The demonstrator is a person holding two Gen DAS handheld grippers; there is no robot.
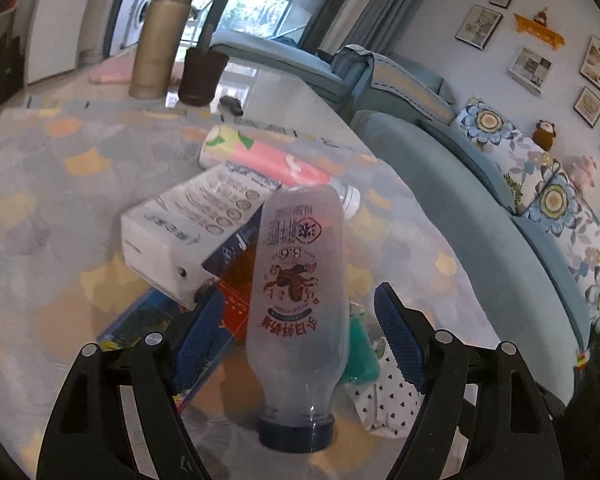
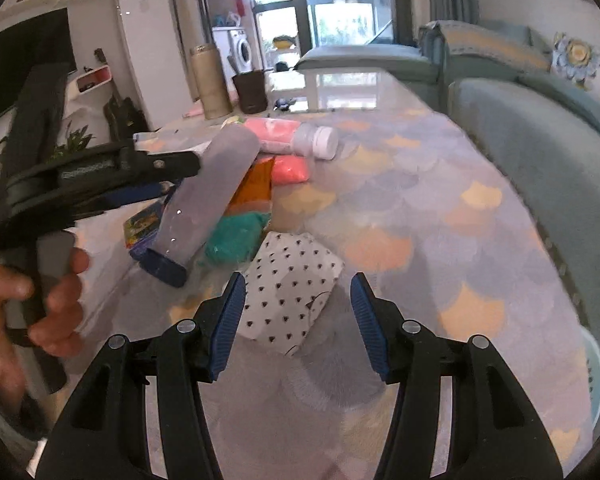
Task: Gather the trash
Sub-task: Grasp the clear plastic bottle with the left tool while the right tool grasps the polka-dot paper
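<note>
Between open left hand-held gripper (image 1: pixel 300 328) pads, milk bottle (image 1: pixel 300 288)

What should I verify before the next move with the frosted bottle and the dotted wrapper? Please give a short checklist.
1. Left tongs around the frosted bottle: ok, the bottle is between the fingers.
2. Left pads pressing on the bottle: not ok, a gap shows on both sides.
3. Blue cap on the bottle: ok.
4. Right tongs open and lined up with the dotted wrapper: ok, the pads do not touch it.
5. Place to drop the trash: cannot tell, no bin shows clearly.
</note>
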